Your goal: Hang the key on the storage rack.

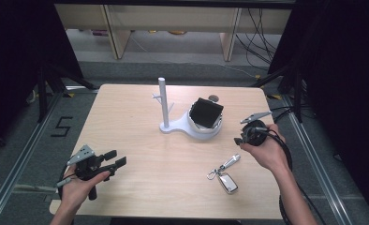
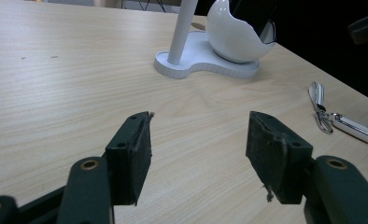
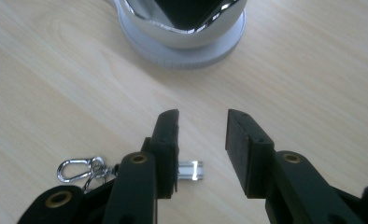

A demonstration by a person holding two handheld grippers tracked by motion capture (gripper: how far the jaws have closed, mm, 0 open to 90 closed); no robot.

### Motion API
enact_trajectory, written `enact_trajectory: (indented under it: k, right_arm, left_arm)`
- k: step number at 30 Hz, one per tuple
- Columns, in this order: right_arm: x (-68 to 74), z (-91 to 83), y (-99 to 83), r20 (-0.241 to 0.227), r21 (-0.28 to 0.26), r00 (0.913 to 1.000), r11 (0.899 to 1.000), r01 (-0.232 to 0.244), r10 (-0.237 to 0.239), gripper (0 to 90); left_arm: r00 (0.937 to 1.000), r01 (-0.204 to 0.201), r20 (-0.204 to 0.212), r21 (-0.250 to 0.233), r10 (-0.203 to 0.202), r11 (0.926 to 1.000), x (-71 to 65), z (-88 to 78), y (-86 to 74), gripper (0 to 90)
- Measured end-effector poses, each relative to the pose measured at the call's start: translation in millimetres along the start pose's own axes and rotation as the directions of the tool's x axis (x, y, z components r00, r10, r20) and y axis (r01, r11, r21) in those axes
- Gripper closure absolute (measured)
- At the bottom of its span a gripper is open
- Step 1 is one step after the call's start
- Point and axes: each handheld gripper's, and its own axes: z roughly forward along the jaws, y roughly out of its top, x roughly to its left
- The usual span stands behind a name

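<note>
Car key with keyring (image 1: 225, 175) lies flat on the worktop (image 1: 140, 140), long axis diagonal, just below the right gripper (image 1: 242, 137), whose fingers (image 3: 169, 140) stand partly apart and empty. Left gripper (image 1: 114, 158), fingers wide and empty, sits well apart.

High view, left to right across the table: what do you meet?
Left gripper with open black jaws → white stand's upright post → black cube in the stand's white cup → silver key fob with clip → right gripper.
</note>
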Motion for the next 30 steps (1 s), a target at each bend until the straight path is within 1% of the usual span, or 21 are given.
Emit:
enact_trajectory:
  k: [1, 3, 5, 6, 8, 9, 10, 11, 13, 14, 16, 19, 21, 22, 23, 25, 26, 27, 28, 29, 30]
  right_arm:
    - [1.1, 0.9, -5.6, -0.004, 0.014, 0.9997, 1.0, -0.022, 0.022, 64.7]
    - [2.5, 1.8, -10.3, -0.007, 0.027, 0.9992, 0.999, -0.04, 0.04, 64.4]
    - [2.8, 4.0, -13.0, -0.012, 0.026, 0.9993, 0.999, -0.036, 0.037, 63.8]
    - [6.5, 6.3, -19.0, -0.024, 0.047, 0.9982, 0.997, -0.054, 0.056, 63.3]
    - [6.7, 8.0, -21.6, -0.029, 0.048, 0.9986, 0.998, -0.043, 0.044, 63.3]
    - [10.4, 9.3, -26.3, -0.031, 0.067, 0.9971, 0.995, -0.067, 0.07, 63.2]
    - [10.4, 9.3, -26.3, -0.031, 0.067, 0.9971, 0.995, -0.067, 0.07, 63.2]
    - [13.0, 9.4, -30.6, -0.034, 0.096, 0.9938, 0.99, -0.102, 0.106, 63.3]
    - [13.3, 11.5, -34.0, -0.047, 0.097, 0.9929, 0.99, -0.104, 0.109, 63.3]
    - [15.8, 12.5, -35.0, -0.047, 0.107, 0.9901, 0.986, -0.127, 0.132, 63.3]
    - [19.0, 14.0, -37.4, -0.06, 0.112, 0.9902, 0.987, -0.119, 0.126, 63.3]
    - [26.2, 19.1, -39.8, -0.074, 0.13, 0.9899, 0.985, -0.11, 0.121, 64.1]
    - [31.6, 22.8, -39.5, -0.093, 0.139, 0.9919, 0.988, -0.073, 0.087, 66.8]
    - [35.2, 24.9, -38.9, -0.107, 0.143, 0.9936, 0.989, -0.02, 0.035, 67.3]
    - [38.0, 27.7, -38.0, -0.121, 0.149, 0.9927, 0.988, 0.025, -0.007, 67.8]
    - [41.8, 34.5, -36.0, -0.143, 0.172, 0.988, 0.982, 0.083, -0.059, 68.3]
    - [42.4, 38.1, -34.4, -0.147, 0.181, 0.9843, 0.976, 0.123, -0.097, 68.2]
    - [43.3, 42.8, -32.9, -0.153, 0.17, 0.9793, 0.973, 0.158, -0.132, 68.2]
    - [44.5, 46.6, -31.6, -0.164, 0.173, 0.9746, 0.968, 0.181, -0.153, 67.6]
    - [45.6, 51.7, -29.8, -0.191, 0.166, 0.9613, 0.959, 0.231, -0.198, 66.9]
    - [46.8, 55.4, -28.6, -0.199, 0.161, 0.9527, 0.951, 0.263, -0.229, 65.7]
  left_arm:
    - [1.0, -0.006, 0.007, 0.004, 0.006, 1.0, -2.0, 0.7, 0.2, 39.3]
    - [0.9999, -0.009, 0.005, 0.007, 0.009, 0.9999, -3.0, 0.6, 0.4, 39.2]
    - [0.9999, -0.01, 0.013, 0.0, 0.01, 1.0, -4.7, 0.7, 0.3, 39.0]
    - [0.9997, -0.011, 0.021, -0.002, 0.011, 0.9999, -5.5, 0.3, 0.4, 38.7]
    - [0.9998, -0.012, 0.016, -0.001, 0.012, 0.9999, -6.1, -0.2, 0.5, 38.7]
    - [0.9997, -0.015, 0.017, -0.003, 0.015, 0.9999, -6.7, -0.7, 0.6, 38.7]
    - [0.9997, -0.016, 0.018, -0.002, 0.016, 0.9999, -7.2, -1.1, 0.8, 38.7]
    - [0.9994, -0.019, 0.028, -0.007, 0.019, 0.9998, -7.6, -1.1, 0.7, 38.7]
    - [0.9995, -0.02, 0.024, -0.004, 0.02, 0.9998, -9.3, -2.4, 0.9, 38.7]
    - [0.9994, -0.024, 0.025, 0.0, 0.024, 0.9997, -9.3, -2.8, 0.5, 38.6]
    - [0.9992, -0.02, 0.035, -0.004, 0.02, 0.9998, -8.7, -1.9, -0.9, 38.6]
    - [0.9994, -0.022, 0.027, 0.003, 0.022, 0.9997, -9.3, -2.0, -1.7, 38.5]
    - [0.9993, -0.027, 0.028, 0.013, 0.027, 0.9996, -10.1, -1.1, -1.9, 38.5]
    - [0.9992, -0.028, 0.029, 0.013, 0.027, 0.9995, -10.6, -0.8, -1.8, 38.5]
    - [0.9992, -0.026, 0.03, 0.013, 0.026, 0.9996, -11.2, -0.6, -1.8, 38.4]
    - [0.9986, -0.032, 0.041, 0.01, 0.032, 0.9994, -11.3, 0.4, -2.0, 38.3]
    - [0.9989, -0.032, 0.035, 0.015, 0.032, 0.9994, -11.9, 0.3, -2.0, 38.3]
    - [0.999, -0.028, 0.035, 0.016, 0.028, 0.9995, -12.3, 0.5, -2.3, 38.3]
    - [0.999, -0.028, 0.035, 0.016, 0.028, 0.9995, -12.3, 0.5, -2.3, 38.3]
    - [0.999, -0.028, 0.034, 0.019, 0.027, 0.9994, -12.3, 0.6, -2.5, 38.3]
    - [0.999, -0.028, 0.034, 0.02, 0.027, 0.9994, -12.0, 0.8, -2.9, 38.3]
